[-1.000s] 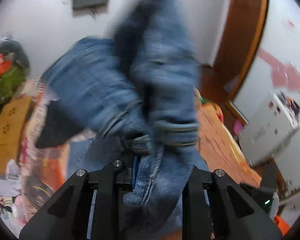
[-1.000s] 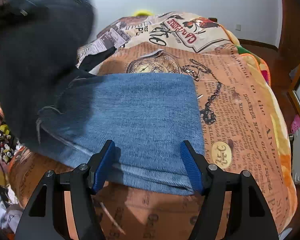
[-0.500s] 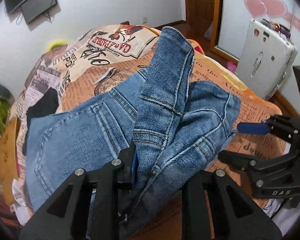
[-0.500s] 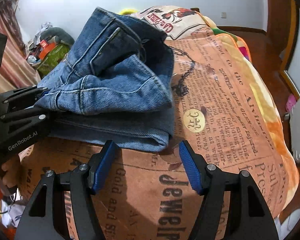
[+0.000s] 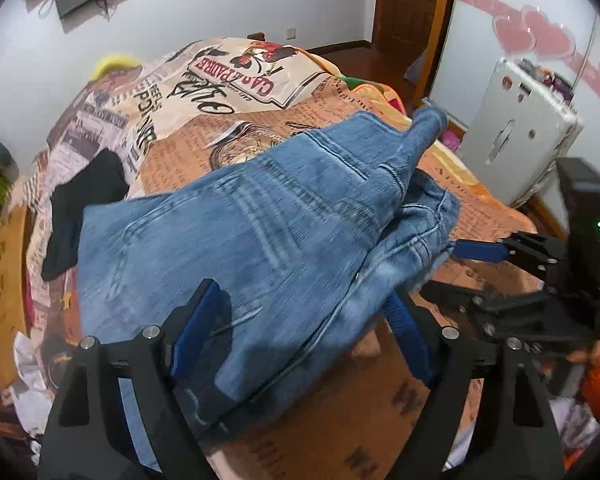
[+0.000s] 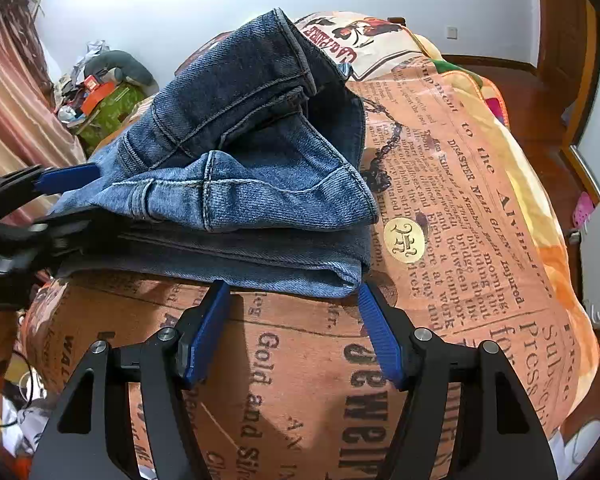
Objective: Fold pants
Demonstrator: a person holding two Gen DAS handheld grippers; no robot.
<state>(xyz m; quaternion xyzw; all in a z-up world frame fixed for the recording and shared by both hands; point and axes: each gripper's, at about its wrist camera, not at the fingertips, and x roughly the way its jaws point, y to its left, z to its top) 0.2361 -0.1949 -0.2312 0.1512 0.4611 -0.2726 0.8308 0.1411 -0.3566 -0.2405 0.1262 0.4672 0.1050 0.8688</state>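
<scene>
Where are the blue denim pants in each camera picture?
Left wrist view: blue denim pants fill the middle, reaching between the open left gripper.
Right wrist view: pants piled centre-left, just beyond the open right gripper.
Shared landmark: orange newspaper-print blanket underneath.

Bare bedspread lies open right of the folded jeans; a black garment blocks their far left; a white appliance crowds the bed's right edge.
</scene>
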